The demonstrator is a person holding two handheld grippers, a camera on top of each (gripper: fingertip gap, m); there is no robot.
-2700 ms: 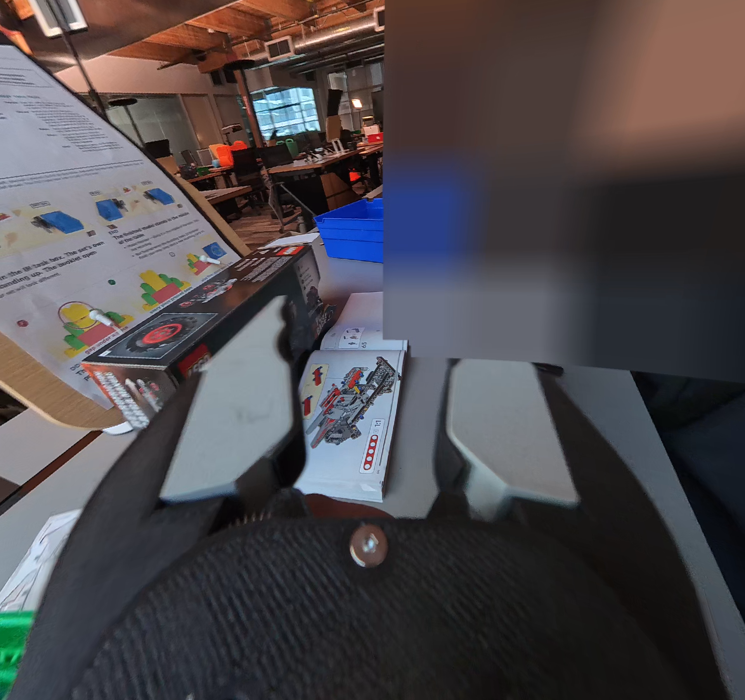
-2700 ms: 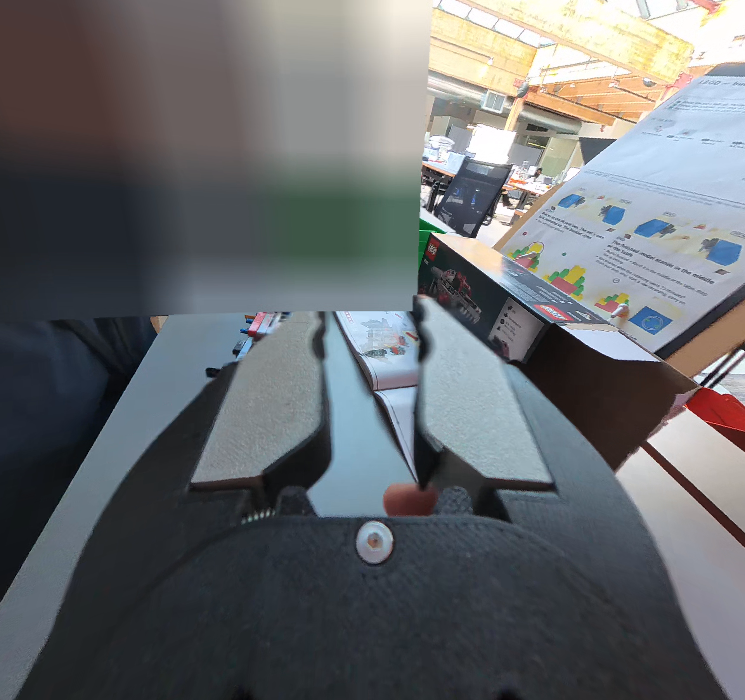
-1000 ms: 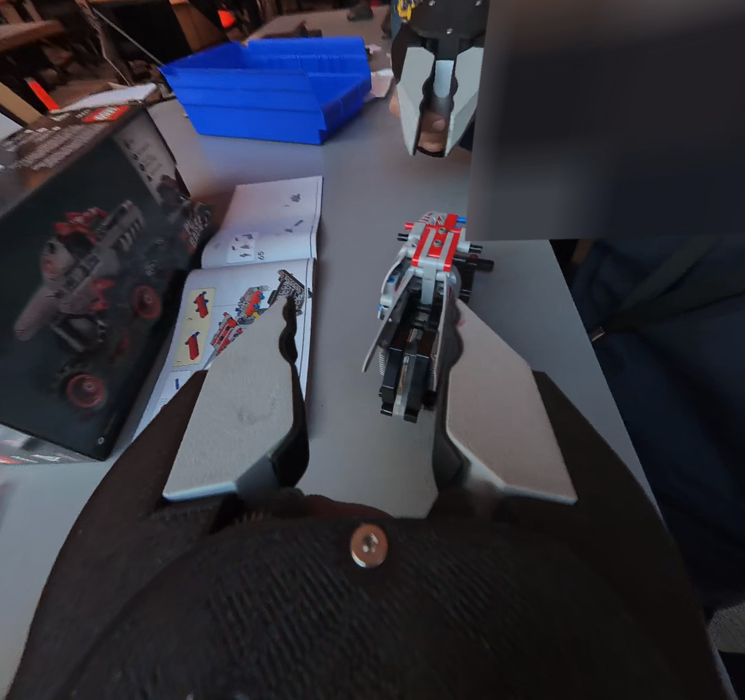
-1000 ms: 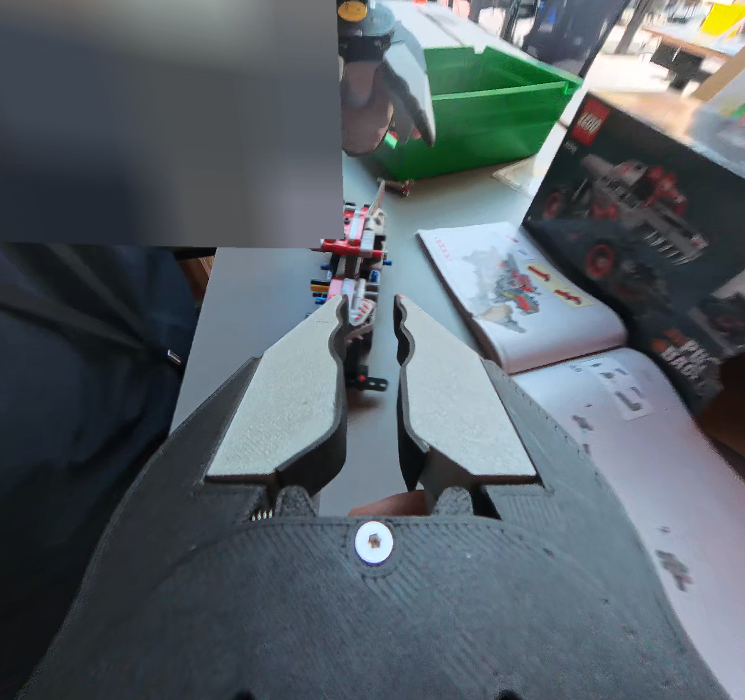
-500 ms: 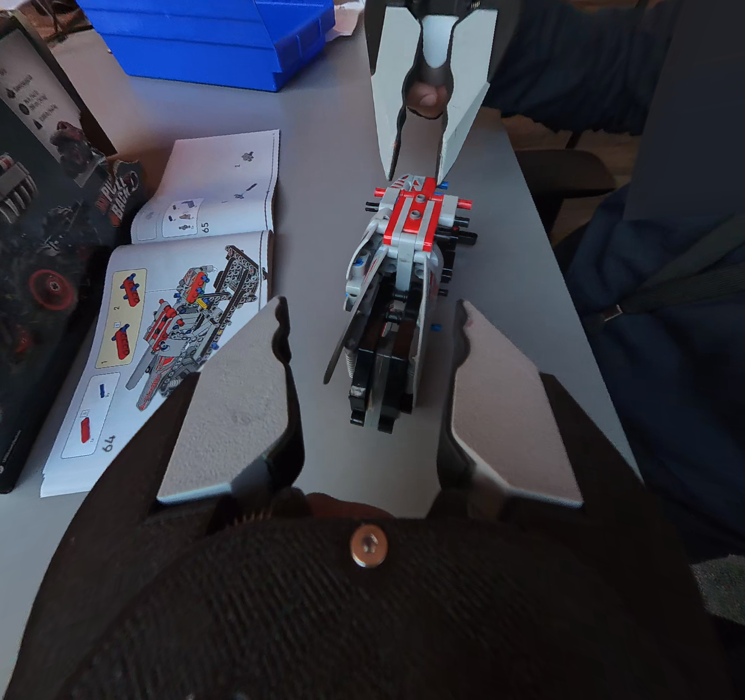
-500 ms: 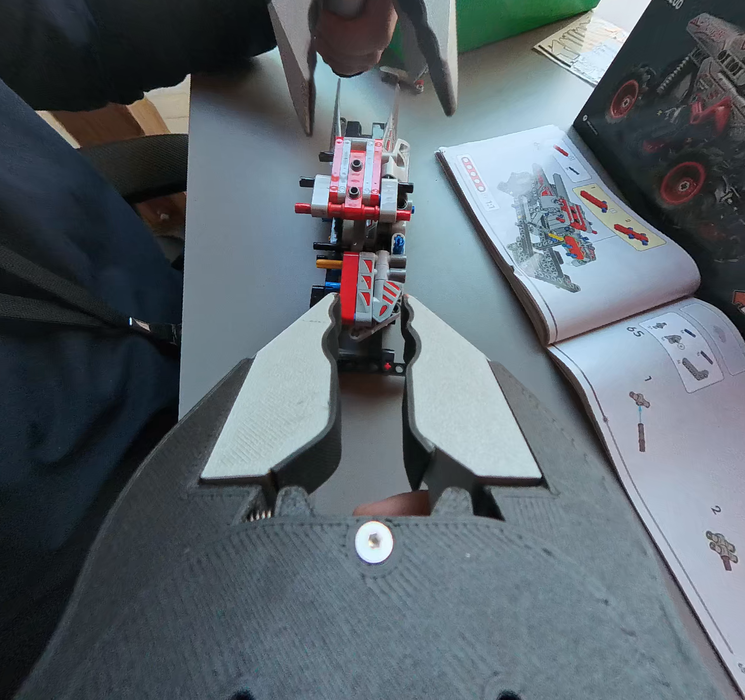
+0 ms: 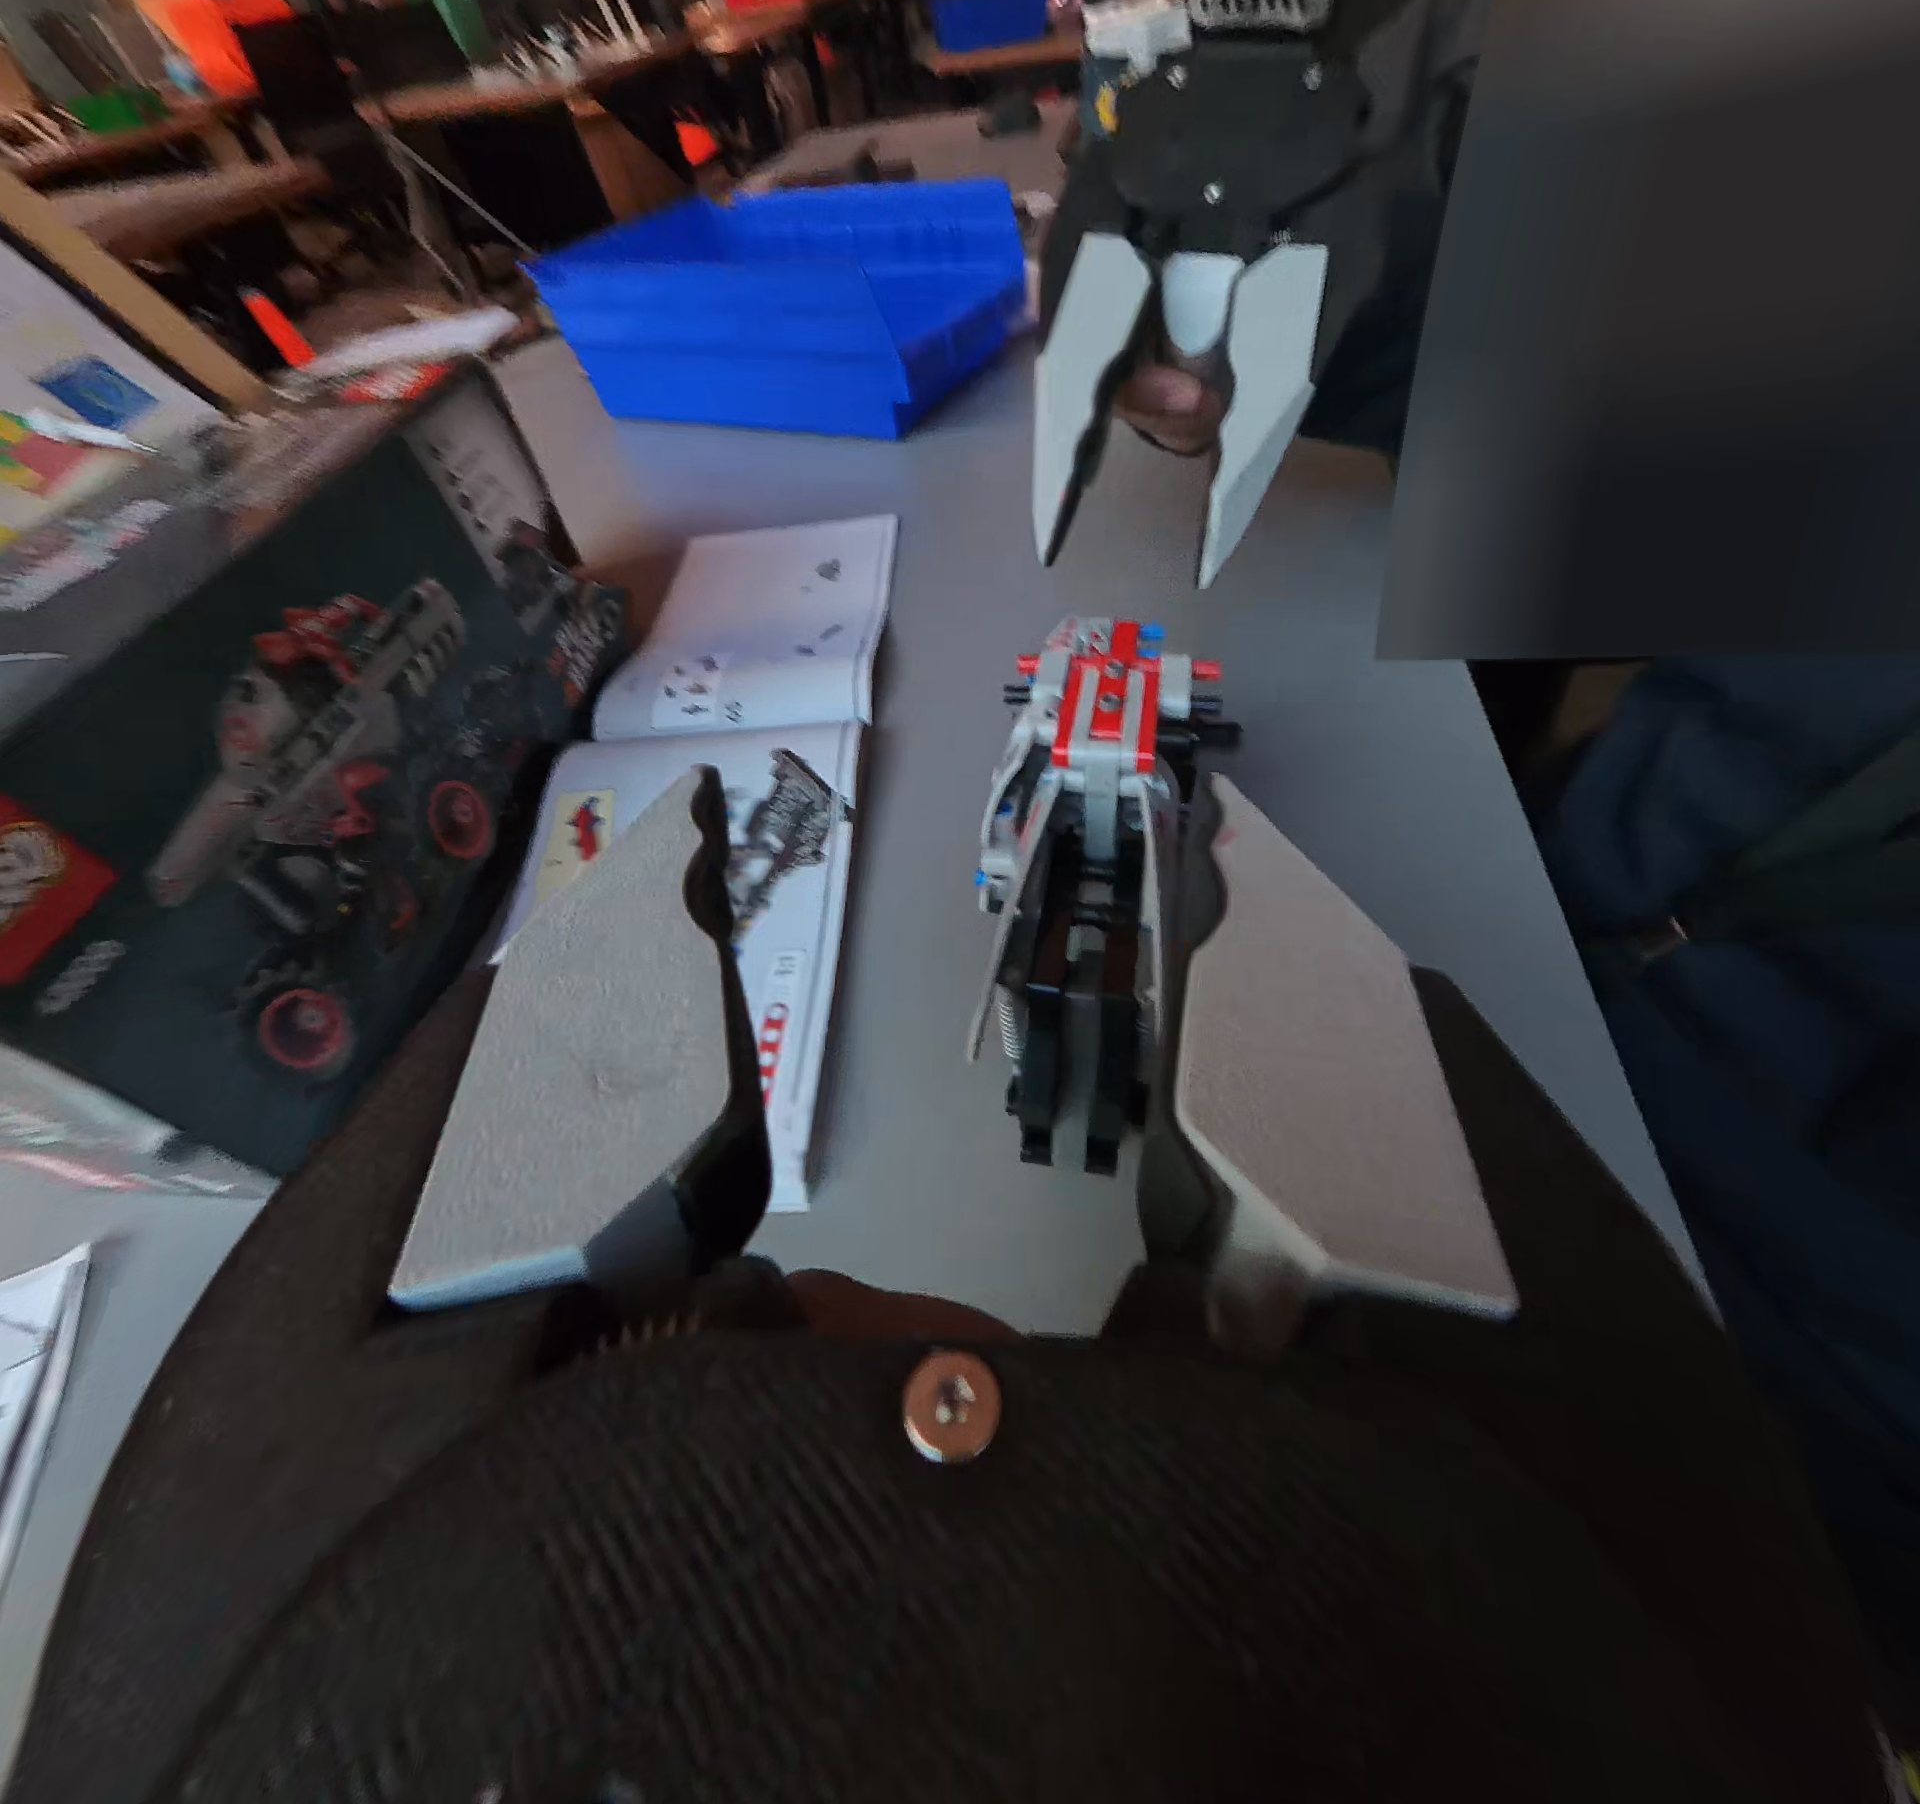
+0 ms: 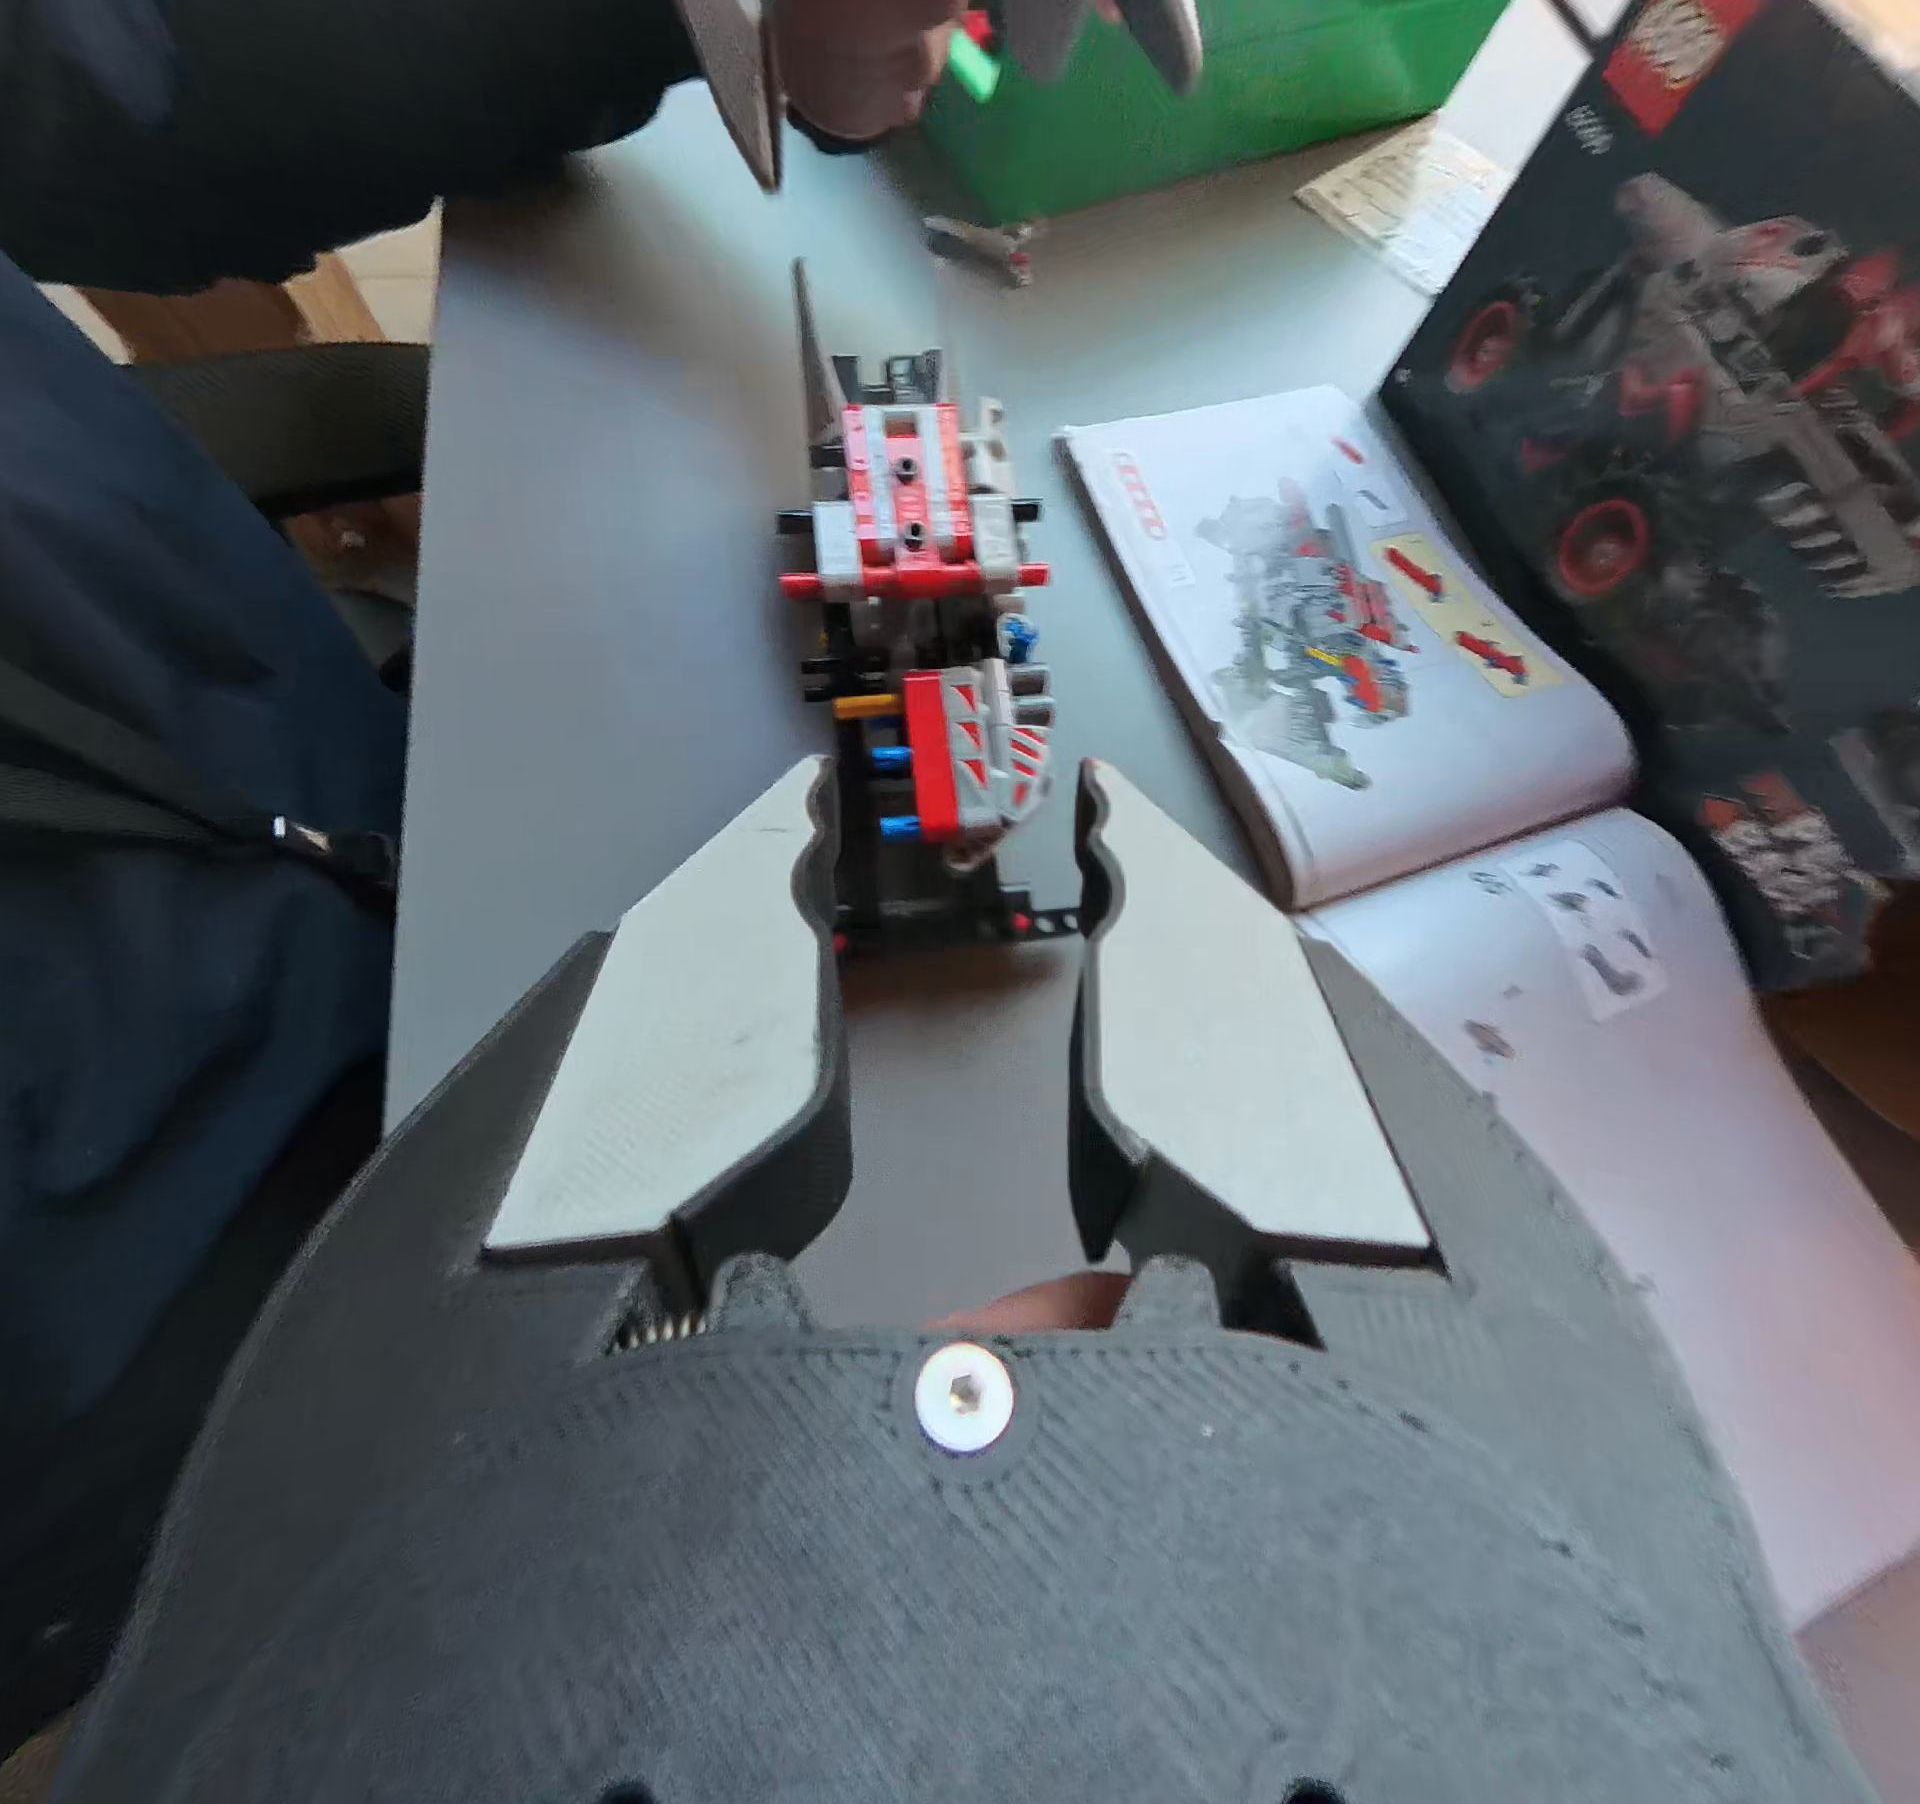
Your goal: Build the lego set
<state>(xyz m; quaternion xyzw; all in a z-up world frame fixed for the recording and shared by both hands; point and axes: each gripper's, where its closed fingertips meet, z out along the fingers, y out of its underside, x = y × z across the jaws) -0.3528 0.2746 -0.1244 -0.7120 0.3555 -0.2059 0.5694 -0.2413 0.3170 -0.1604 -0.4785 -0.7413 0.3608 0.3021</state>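
Note:
A partly built red, grey and black lego model [image 7: 1081, 871] lies lengthwise on the grey table [image 7: 1351, 767]; it also shows in the right wrist view [image 8: 914, 611]. My left gripper [image 7: 956, 798] is open and empty. The model's near end sits between its fingers, close to the right one. My right gripper [image 8: 951, 788] is open and empty, with its tips on either side of the model's other end, not touching. Each gripper shows in the other's view, raised above the table: the right one [image 7: 1132, 559] and the left one [image 8: 977, 123].
An open instruction booklet [image 7: 769, 674] [image 8: 1330, 632] lies beside the model, with the black set box [image 7: 281, 798] [image 8: 1704, 404] behind it. A blue bin [image 7: 800, 320] and a green bin [image 8: 1247, 19] stand at opposite table ends. A small loose piece [image 8: 977, 242] lies near the green bin.
My right gripper has opened wider around the model's end. My left gripper has drawn back and tilted up, so the model now sits nearer its right finger.

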